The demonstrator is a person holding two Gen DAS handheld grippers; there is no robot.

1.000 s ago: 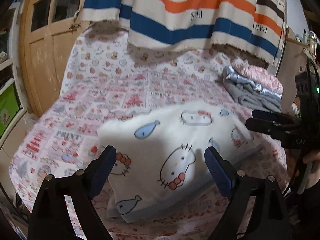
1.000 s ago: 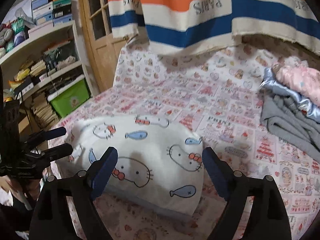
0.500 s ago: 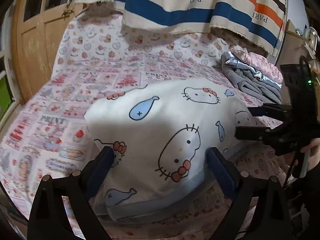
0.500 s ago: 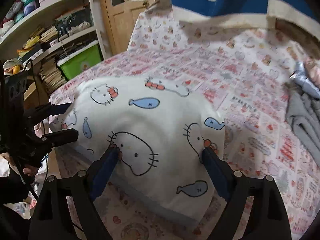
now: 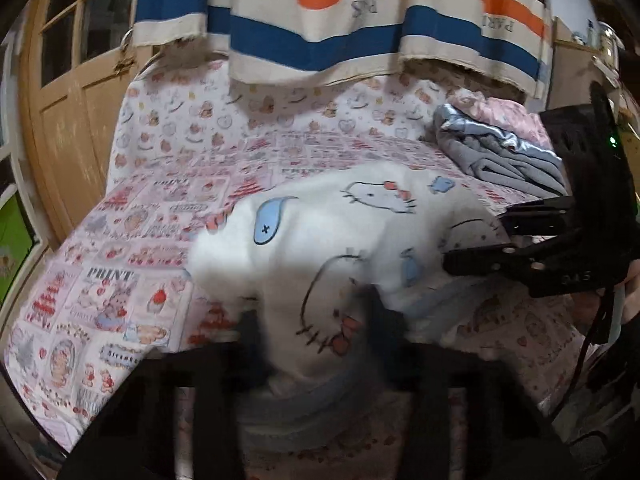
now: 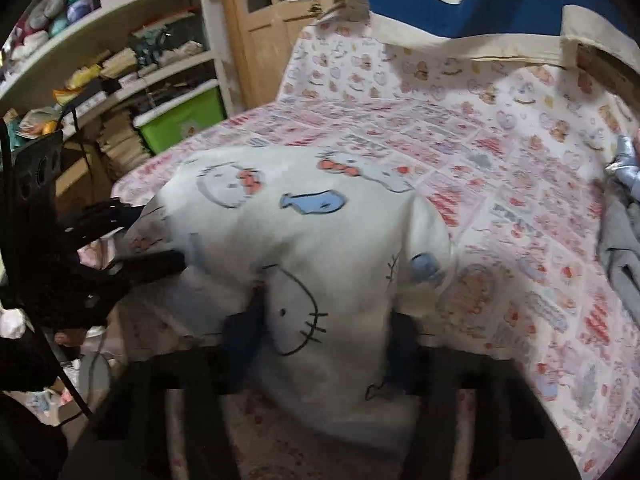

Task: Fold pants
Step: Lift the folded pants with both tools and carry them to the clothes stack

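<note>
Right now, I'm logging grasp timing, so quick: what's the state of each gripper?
Left gripper: open, jaws straddling the white cartoon-cat-print fleece pants; no firm pinch visible.
Right gripper: open, jaws straddling the same pants.

I am looking at white pants (image 5: 332, 240) printed with black-outlined cat faces, red bows and pale blue fish; beneath them is lying a pink-and-white bedsheet (image 5: 132, 264) patterned with red cartoon panels and hearts; behind is hanging a cream cloth (image 5: 360, 12) striped orange, blue and brown; a grey and pink clothes pile (image 5: 504, 148) is sitting beside; a lime-green bin (image 6: 180, 120) is showing on the shelves.
</note>
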